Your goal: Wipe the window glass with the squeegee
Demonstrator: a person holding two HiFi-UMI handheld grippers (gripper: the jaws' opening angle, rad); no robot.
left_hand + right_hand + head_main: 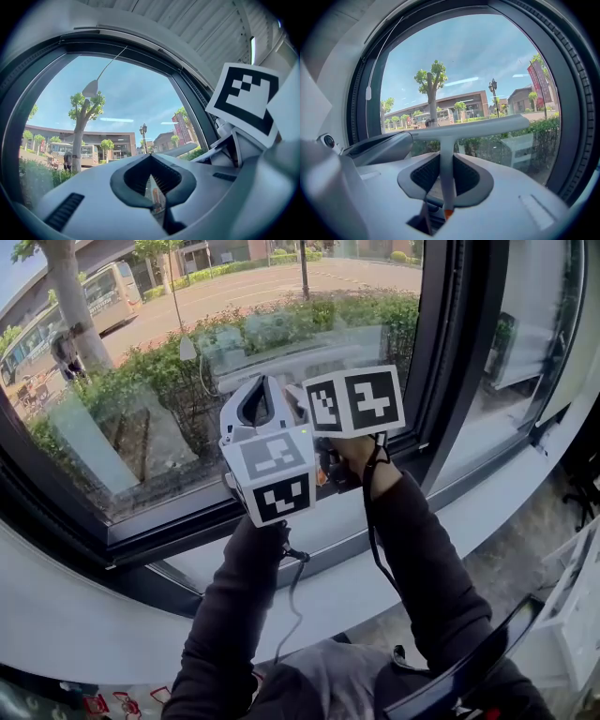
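Right gripper view: right hand-held gripper [443,159] pinching the squeegee [446,140] by its handle, pads snug on both sides. Orange butt end at 6 o'clock, blade lying level at 12 o'clock, close before the window glass [487,70]; contact with the glass not certain. No suds, streaks or water lines visible, so extent of wiping already done impossible to judge. Probably mid-task, or poised for a stroke low on the glass, with most of the glass above the blade.

Left gripper view: left hand-held gripper [151,161] pressed together on nothing, taking no part in the wiping. Marker cube [246,101] of the other one at 2 o'clock.

Head view: both hand-held grippers side by side, low against the glass, above the white sill [487,512] at 4 o'clock. No containers in sight: no bucket, no spray bottle.
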